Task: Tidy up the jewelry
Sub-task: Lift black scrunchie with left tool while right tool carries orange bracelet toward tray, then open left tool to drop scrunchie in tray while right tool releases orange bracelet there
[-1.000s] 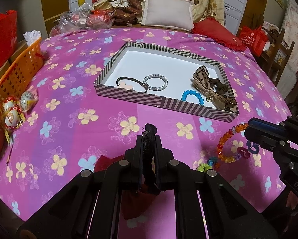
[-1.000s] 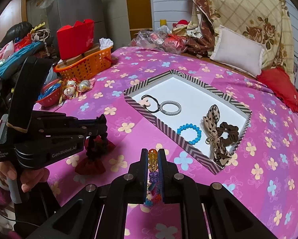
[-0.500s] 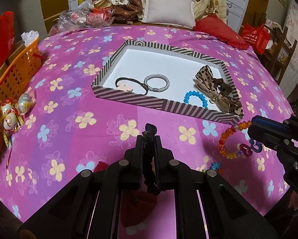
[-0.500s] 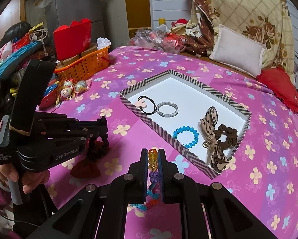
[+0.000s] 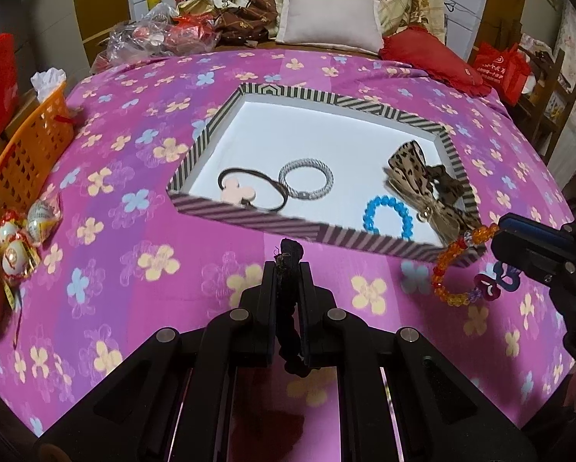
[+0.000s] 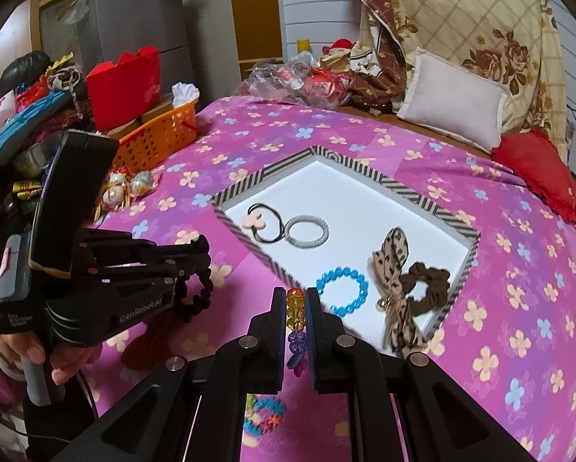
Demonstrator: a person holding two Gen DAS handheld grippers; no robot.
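The left gripper (image 5: 288,269) is pinching a black scrunchie (image 5: 289,254); the right gripper (image 6: 296,300) is clamping an orange bead bracelet (image 6: 295,308), both hovering beside the striped tray (image 5: 249,215).

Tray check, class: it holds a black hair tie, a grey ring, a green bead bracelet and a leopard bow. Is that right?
Not quite. The bead bracelet in the tray is blue, not green, as the right wrist view shows. The rest stands: the black hair tie, grey ring and leopard bow lie there too.
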